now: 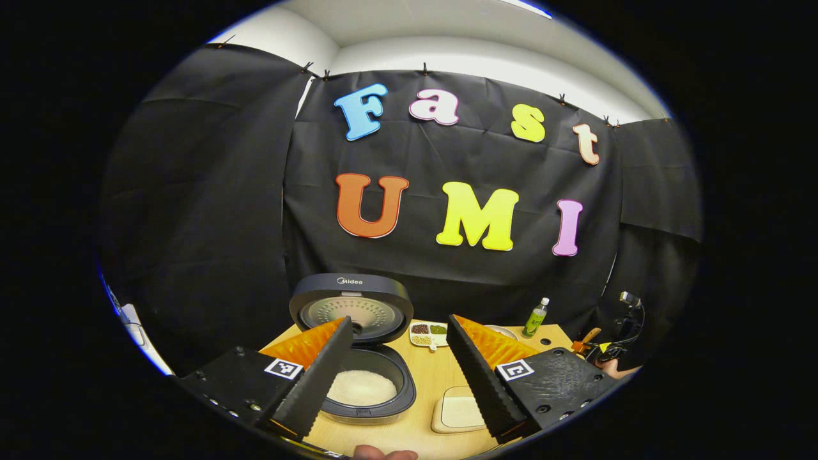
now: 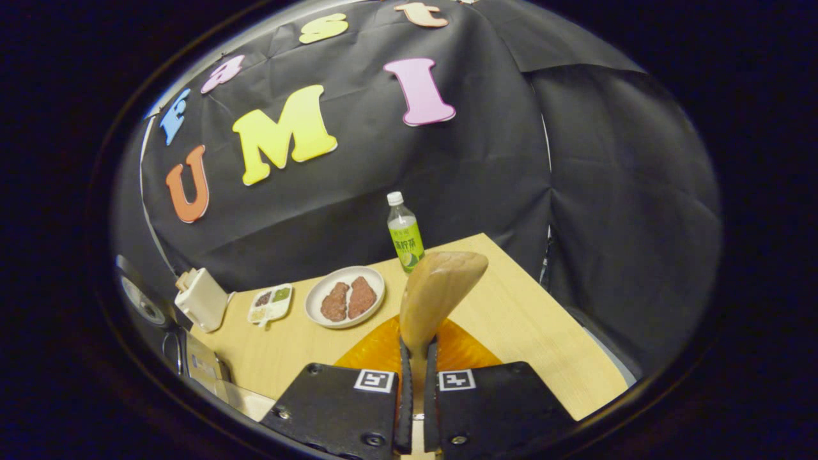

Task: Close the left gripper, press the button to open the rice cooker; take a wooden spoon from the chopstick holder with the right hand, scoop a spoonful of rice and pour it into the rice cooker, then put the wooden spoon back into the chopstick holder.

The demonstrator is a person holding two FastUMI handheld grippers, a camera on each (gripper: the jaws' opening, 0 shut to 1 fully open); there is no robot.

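The dark rice cooker (image 1: 348, 300) stands open, lid raised, and white rice lies in its inner pot (image 1: 365, 386). My left gripper (image 1: 399, 383) is open above the table, one finger in front of the pot, nothing between the fingers. A flat tray of rice (image 1: 459, 412) lies right of the cooker. My right gripper (image 2: 415, 348) is shut on the handle of the wooden spoon (image 2: 441, 287), whose bowl stands upright above the table. Whether rice lies in the bowl I cannot tell. A white chopstick holder (image 2: 201, 297) stands at the far left.
On the wooden table (image 2: 530, 319) are a plate with two brown patties (image 2: 345, 297), a small divided dish of grains (image 2: 271, 303) and a green drink bottle (image 2: 404, 233). That bottle (image 1: 535, 317) and dish (image 1: 428, 333) stand behind the cooker. A fingertip (image 1: 383, 453) shows at the bottom.
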